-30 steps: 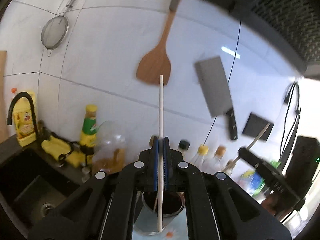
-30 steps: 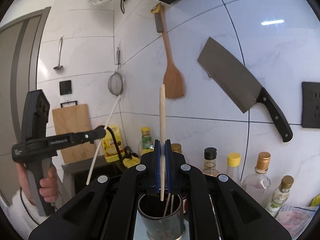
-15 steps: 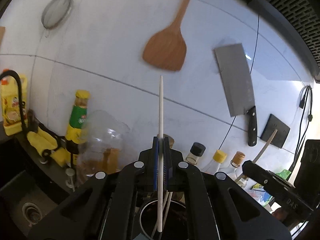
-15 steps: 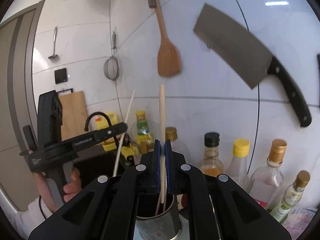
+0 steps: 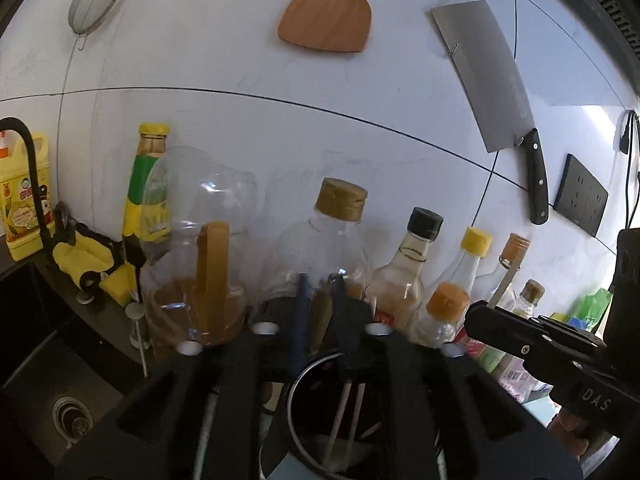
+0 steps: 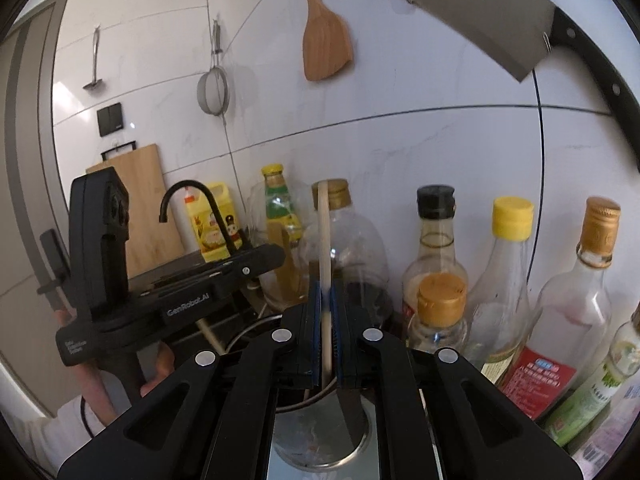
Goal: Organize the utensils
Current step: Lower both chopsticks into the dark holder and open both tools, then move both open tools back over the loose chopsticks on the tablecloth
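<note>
Chopsticks being set into a metal holder [image 6: 320,440] on the counter.
The left gripper [image 5: 320,300], its jaws just opened, is seen spread with nothing between; pale chopsticks [image 5: 340,420] stand in the holder below. An upright chopstick [image 6: 326,280] is pinched by the right gripper [image 6: 327,320], its lower end over the holder.

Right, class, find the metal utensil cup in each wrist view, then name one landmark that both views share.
Left wrist view: the metal utensil cup sits at bottom centre, seen from above, with chopsticks standing inside.
Right wrist view: the cup is again at bottom centre, with its steel wall showing.
Shared landmark: the wooden spatula, hanging at upper middle in both.
</note>
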The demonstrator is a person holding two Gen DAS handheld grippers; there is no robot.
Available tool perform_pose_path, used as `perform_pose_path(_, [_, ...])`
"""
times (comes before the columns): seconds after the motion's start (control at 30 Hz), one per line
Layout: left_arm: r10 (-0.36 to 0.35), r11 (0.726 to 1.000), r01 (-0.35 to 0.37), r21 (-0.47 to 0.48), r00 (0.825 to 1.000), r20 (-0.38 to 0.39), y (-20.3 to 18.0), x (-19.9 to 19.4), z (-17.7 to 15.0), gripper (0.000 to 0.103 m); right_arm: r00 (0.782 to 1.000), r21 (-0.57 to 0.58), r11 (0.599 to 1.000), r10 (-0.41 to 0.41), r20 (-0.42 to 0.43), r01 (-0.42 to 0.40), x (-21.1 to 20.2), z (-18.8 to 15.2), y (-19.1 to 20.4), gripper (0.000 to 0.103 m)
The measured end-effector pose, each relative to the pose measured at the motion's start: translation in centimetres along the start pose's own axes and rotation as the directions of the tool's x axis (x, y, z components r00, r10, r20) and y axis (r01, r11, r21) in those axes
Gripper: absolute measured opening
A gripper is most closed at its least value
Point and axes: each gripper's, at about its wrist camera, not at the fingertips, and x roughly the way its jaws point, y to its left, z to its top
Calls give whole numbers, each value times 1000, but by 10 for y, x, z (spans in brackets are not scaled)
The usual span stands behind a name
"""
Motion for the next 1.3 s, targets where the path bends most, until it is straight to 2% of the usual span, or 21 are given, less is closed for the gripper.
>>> perform_pose_path(0.07, [22,1000,-22,-3,999,25,3,-11,0,56,1000,-3,1000,8,-2,-8,-2,-2,1,8])
perform_pose_path(0.1, [32,1000,-31,-2,999,34,3,-17,1,62,1000,-11,1000,-1,-1,1,-4,-2,3,8])
perform_pose_path(0.13, [48,999,-48,-4,998,50,4,-24,3,76,1000,-20,1000,-9,0,9,-5,-2,4,9])
perform_pose_path(0.17, [77,997,-76,-8,995,68,6,-32,4,85,1000,-30,999,-15,2,15,-8,-2,5,16])
perform_pose_path(0.2, [92,996,-91,-10,993,77,7,-38,5,87,1000,-32,999,-17,4,17,-11,-3,5,33])
perform_pose_path(0.23, [100,995,-100,-11,991,83,8,-43,6,91,1000,-33,999,-25,11,26,-14,-2,5,44])
perform_pose_path(0.27, [118,993,-117,-13,989,89,9,-50,6,98,999,-33,999,-35,21,36,-19,-4,4,60])
perform_pose_path(0.37, [161,987,-161,-8,982,95,11,-69,5,97,997,-24,998,-51,53,52,-36,-7,5,91])
perform_pose_path(0.67, [219,976,-219,21,976,-18,12,-104,-23,97,992,-67,991,-110,65,114,-73,-29,23,95])
perform_pose_path(0.73, [235,972,-234,19,971,-32,11,-110,-31,97,993,-87,990,-113,27,115,-76,-37,28,95])
perform_pose_path(0.83, [244,970,-243,21,968,-66,9,-116,-45,97,996,-100,994,-59,-65,53,-74,-48,35,95])
perform_pose_path(0.97, [228,974,-225,34,963,-142,6,-117,-65,97,990,-71,995,-71,-121,63,-75,-67,37,95])
perform_pose_path(1.1, [232,973,-226,51,948,-218,1,-114,-89,97,976,-34,996,-90,-200,85,-74,-87,33,95])
perform_pose_path(1.3, [210,977,-209,44,906,-368,-9,-101,-133,97,930,-38,991,-135,-341,130,-73,-127,27,95])
